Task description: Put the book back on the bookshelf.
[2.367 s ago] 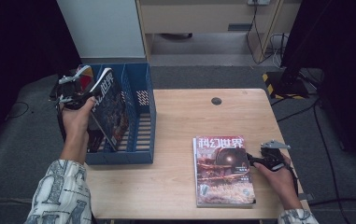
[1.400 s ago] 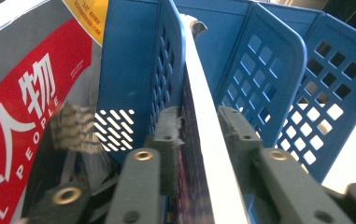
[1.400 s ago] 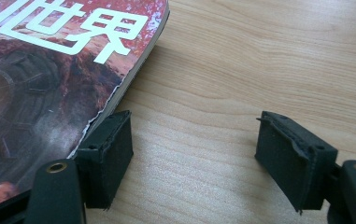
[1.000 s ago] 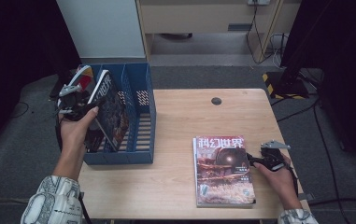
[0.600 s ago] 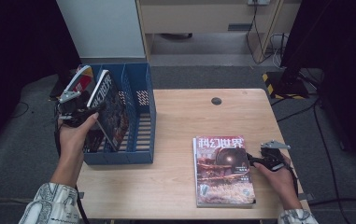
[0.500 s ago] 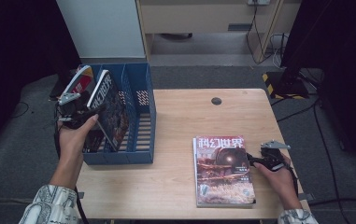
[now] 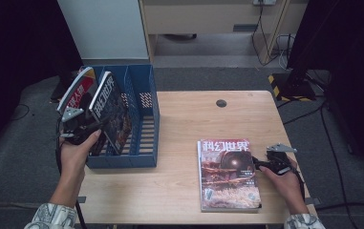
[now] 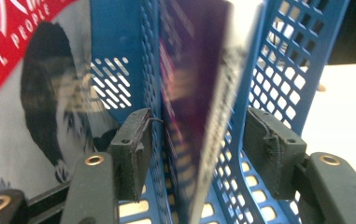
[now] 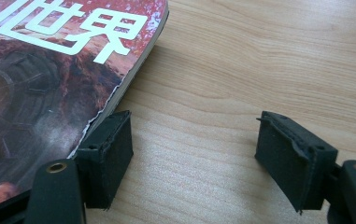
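Note:
A blue file holder (image 7: 144,100) stands at the table's left edge. A dark-covered magazine (image 7: 112,112) leans in one slot, and a red and white magazine (image 7: 77,90) stands in the slot left of it. My left gripper (image 7: 91,125) is at the dark magazine's near edge. In the left gripper view its jaws (image 8: 196,140) straddle that magazine (image 8: 199,93) and a blue divider, and they have just been opening. There is a gap on the right side, so the pads do not press. My right gripper (image 7: 257,164) rests open on the table. Its left pad (image 9: 108,149) touches the right edge of a flat magazine (image 7: 227,174).
A round black cable hole (image 7: 221,103) sits near the table's far edge. The holder's rightmost slot (image 7: 146,124) holds nothing. Bare wood (image 9: 241,70) lies right of the flat magazine. A white cabinet (image 7: 103,28) and floor cables (image 7: 280,45) are behind the table.
My left hand has come down and toward the near side, the dark magazine has settled lower in its slot, and the left jaws stand wider. The right hand has kept still.

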Available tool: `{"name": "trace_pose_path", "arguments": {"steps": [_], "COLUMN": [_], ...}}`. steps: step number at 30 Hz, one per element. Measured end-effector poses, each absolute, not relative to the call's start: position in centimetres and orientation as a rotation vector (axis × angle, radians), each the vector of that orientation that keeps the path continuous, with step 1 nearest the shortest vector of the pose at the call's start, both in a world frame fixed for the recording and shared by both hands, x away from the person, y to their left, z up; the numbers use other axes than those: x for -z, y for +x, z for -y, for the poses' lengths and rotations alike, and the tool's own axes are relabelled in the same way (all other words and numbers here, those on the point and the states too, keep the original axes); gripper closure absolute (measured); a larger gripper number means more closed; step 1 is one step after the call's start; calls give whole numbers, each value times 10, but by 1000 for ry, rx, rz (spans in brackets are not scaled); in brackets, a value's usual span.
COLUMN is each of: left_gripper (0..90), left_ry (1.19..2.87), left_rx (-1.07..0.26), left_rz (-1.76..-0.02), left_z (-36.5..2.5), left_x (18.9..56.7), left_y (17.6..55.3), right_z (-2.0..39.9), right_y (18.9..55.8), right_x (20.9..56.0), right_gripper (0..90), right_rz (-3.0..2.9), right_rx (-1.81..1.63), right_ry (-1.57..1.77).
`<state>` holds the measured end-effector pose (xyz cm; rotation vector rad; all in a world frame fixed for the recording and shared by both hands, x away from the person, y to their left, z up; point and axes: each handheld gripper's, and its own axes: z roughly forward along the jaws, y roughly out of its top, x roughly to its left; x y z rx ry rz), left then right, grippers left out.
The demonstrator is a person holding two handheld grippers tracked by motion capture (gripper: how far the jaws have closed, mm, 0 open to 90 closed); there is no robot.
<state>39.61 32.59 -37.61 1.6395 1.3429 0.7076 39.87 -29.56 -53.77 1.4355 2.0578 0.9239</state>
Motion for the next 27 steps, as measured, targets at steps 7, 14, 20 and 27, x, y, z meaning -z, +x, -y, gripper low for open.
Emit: {"name": "trace_pose_path", "arguments": {"steps": [7, 14, 20, 27], "left_gripper": [420, 431, 439, 414], "left_ry": [1666, 1686, 1697, 1749], "left_rx": [-722, -705, -662, -617], "left_rz": [-1324, -1294, -1250, -1177], "left_z": [-322, -317, -303, -272], "left_x": [387, 402, 407, 407], "left_y": [382, 366, 356, 357], "right_z": [296, 296, 295, 296], "right_y": [399, 399, 398, 399], "right_x": [537, 537, 537, 538], "right_gripper": [272, 272, 272, 265], "right_rz": [-2059, -2059, -2058, -2056], "right_rx": [-922, -922, -923, -921], "right_ry": [1440, 1440, 1443, 1440]}}
